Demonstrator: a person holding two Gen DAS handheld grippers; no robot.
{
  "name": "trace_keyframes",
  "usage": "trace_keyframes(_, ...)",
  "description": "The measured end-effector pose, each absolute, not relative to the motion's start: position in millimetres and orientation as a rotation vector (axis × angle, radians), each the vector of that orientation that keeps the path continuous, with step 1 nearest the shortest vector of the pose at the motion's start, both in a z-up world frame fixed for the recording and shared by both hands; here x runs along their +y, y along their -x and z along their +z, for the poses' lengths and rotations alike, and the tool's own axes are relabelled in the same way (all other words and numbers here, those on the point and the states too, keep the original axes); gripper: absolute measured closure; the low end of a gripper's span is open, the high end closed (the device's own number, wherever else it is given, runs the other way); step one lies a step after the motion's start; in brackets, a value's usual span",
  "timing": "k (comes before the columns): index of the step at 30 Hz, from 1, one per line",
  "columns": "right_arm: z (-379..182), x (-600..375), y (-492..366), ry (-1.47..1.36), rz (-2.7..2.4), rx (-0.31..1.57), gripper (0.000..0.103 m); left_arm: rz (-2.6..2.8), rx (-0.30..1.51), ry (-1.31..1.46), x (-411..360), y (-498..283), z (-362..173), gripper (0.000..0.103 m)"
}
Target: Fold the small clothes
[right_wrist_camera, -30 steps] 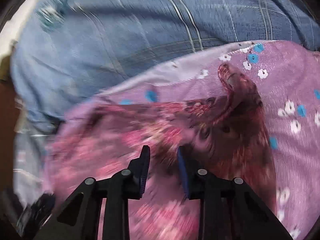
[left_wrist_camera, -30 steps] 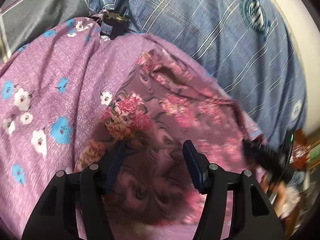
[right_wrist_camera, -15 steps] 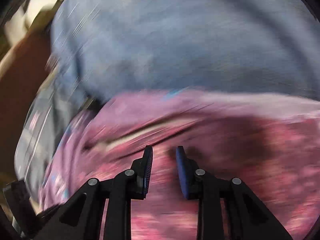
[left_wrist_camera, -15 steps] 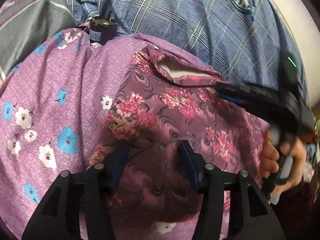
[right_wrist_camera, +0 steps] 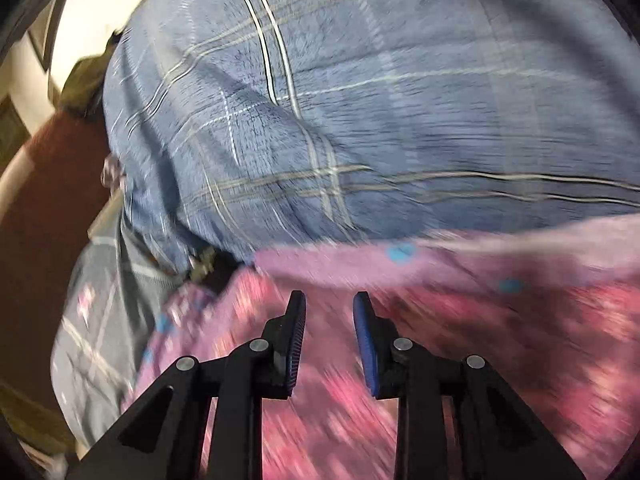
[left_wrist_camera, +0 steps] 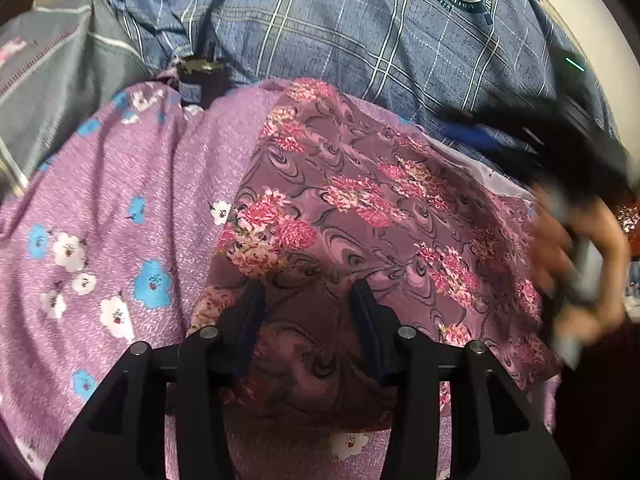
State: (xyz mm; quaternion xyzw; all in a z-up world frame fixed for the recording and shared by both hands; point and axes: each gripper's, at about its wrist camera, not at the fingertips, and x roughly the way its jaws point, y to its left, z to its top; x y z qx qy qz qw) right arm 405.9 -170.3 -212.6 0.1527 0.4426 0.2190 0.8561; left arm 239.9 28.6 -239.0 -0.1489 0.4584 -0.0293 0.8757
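Left wrist view: the whole surface is fabric — a blue plaid quilt with a round crest (left_wrist_camera: pixel 360 36) at the back, a lilac sheet with blue and white flowers (left_wrist_camera: pixel 104 208) in front, a grey striped cloth (left_wrist_camera: pixel 60 68) far left. The small mauve garment with pink rose print (left_wrist_camera: pixel 360 208) lies flat on the lilac sheet. The left gripper (left_wrist_camera: pixel 310 294) has just been closing, jaws partly apart over the garment's near edge; can't tell if the pads pinch it. A blurred hand (left_wrist_camera: pixel 576 256) holds the other tool at right.

Right wrist view: blurry — the right gripper (right_wrist_camera: pixel 330 306) has just been opening, jaws a narrow gap apart above the pink print, nothing between them. Cream wall (right_wrist_camera: pixel 92 8) top left.
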Motion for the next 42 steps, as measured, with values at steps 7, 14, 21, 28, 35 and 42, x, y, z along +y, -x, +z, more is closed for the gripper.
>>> trace_keyframes(7,-192.5,-251.1,-281.3,-0.212,0.302,0.932,0.076,-0.024,0.916,0.203,5.6,-220.7,-229.7,0.044)
trace_keyframes(14,-247.2,-313.1,-207.8,-0.253,0.135,1.046,0.083,0.051,0.93,0.057,-16.3,-215.6,-240.6,0.041)
trace_keyframes(21,-198.7,-307.9,-190.8,-0.267,0.09,0.83,0.074,0.038,0.772,0.105,-31.0,-200.3,-203.9,0.023)
trace_keyframes(28,-196.1,-295.0,-206.9,-0.257,0.042,0.731,0.057,0.033,0.663,-0.031,-71.5,-200.6,-187.6,0.016)
trace_keyframes(35,-209.7,-299.8,-218.7,-0.32,0.055,0.79,0.056,0.049,0.642,-0.105,-91.6,-203.4,-183.7,0.016)
trace_keyframes(42,-209.6,-307.0,-214.6,-0.297,0.044,0.791,0.056,0.049,0.623,-0.096,-102.3,-199.3,-181.6,0.01)
